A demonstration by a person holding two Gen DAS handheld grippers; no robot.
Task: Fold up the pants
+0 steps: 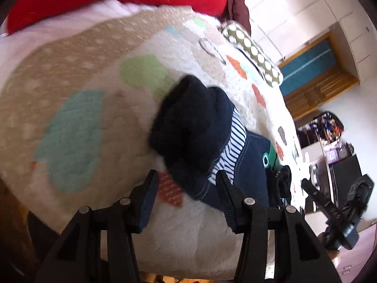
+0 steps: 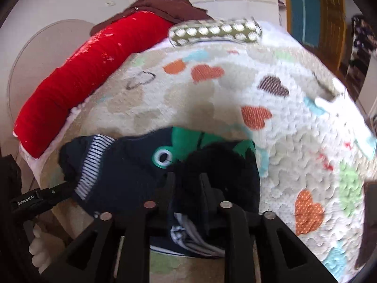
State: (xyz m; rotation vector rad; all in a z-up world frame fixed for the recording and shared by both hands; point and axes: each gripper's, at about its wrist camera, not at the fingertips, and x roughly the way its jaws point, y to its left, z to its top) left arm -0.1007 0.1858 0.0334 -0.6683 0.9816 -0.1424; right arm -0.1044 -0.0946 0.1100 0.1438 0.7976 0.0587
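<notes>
Navy pants (image 1: 200,127) are lying bunched on the heart-print blanket (image 1: 77,89), striped lining and green frog patch (image 2: 162,156) showing. I'm holding my left gripper (image 1: 186,184) wide open, empty, the pants just ahead of its tips. My right gripper (image 2: 187,184) is pinching a dark fold of the pants. Red bolster (image 2: 77,80) is sitting beyond, far left.
</notes>
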